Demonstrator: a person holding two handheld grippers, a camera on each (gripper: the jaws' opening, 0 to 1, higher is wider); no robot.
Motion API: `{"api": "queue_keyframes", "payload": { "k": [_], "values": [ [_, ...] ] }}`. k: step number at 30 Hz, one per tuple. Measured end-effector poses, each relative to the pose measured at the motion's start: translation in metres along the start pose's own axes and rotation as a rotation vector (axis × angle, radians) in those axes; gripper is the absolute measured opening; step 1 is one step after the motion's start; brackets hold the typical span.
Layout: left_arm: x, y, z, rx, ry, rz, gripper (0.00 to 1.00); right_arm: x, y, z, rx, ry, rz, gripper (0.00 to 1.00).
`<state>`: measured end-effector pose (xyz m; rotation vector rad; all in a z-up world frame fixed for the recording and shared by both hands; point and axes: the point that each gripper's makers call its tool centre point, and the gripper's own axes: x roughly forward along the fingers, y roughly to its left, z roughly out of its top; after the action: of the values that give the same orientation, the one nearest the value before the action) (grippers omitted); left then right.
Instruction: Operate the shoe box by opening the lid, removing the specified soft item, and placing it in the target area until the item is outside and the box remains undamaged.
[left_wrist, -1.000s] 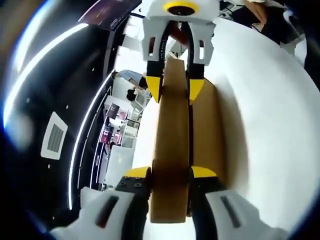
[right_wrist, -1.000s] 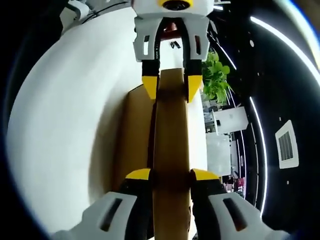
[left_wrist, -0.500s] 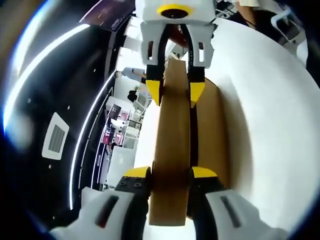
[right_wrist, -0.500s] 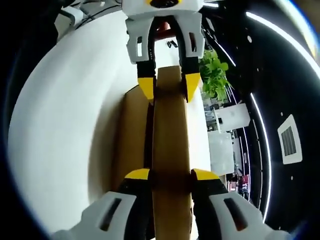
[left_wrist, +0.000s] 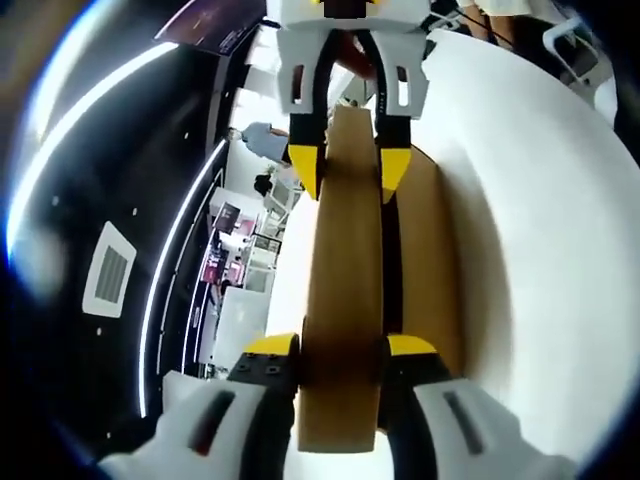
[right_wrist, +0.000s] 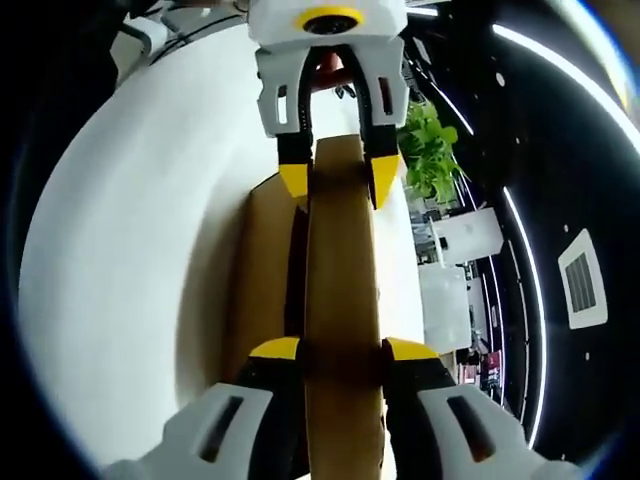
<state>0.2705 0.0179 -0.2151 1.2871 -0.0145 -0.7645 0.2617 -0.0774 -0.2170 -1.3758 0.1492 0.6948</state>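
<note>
The brown cardboard lid (left_wrist: 345, 260) of the shoe box runs edge-on up the middle of the left gripper view. My left gripper (left_wrist: 341, 347) is shut on its near end. At the far end my right gripper (left_wrist: 348, 178) is shut on the same lid. The box body (left_wrist: 430, 260) lies just right of the lid, with a dark gap between them. In the right gripper view the lid (right_wrist: 340, 260) again runs up the middle, with my right gripper (right_wrist: 343, 348) clamped on the near end and the left gripper (right_wrist: 338, 182) on the far end. There the box body (right_wrist: 262, 270) sits left of the lid. What is inside the box is hidden.
The box rests on a white round table (left_wrist: 540, 220), which also shows in the right gripper view (right_wrist: 130, 250). A green plant (right_wrist: 430, 150) stands beyond the table. Shelves and displays (left_wrist: 235, 260) lie far off under a dark ceiling with light strips.
The lid has come slightly further away from the box body, and the dark gap beside it is a little wider. Both grippers keep their hold on the lid ends.
</note>
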Motion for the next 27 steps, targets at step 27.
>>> {"api": "queue_keyframes", "payload": {
  "k": [27],
  "values": [
    [-0.0009, -0.0003, 0.0020, -0.054, -0.015, -0.064, 0.32, 0.0008, -0.0020, -0.0047, 0.022, -0.032, 0.077, 0.31]
  ]
}}
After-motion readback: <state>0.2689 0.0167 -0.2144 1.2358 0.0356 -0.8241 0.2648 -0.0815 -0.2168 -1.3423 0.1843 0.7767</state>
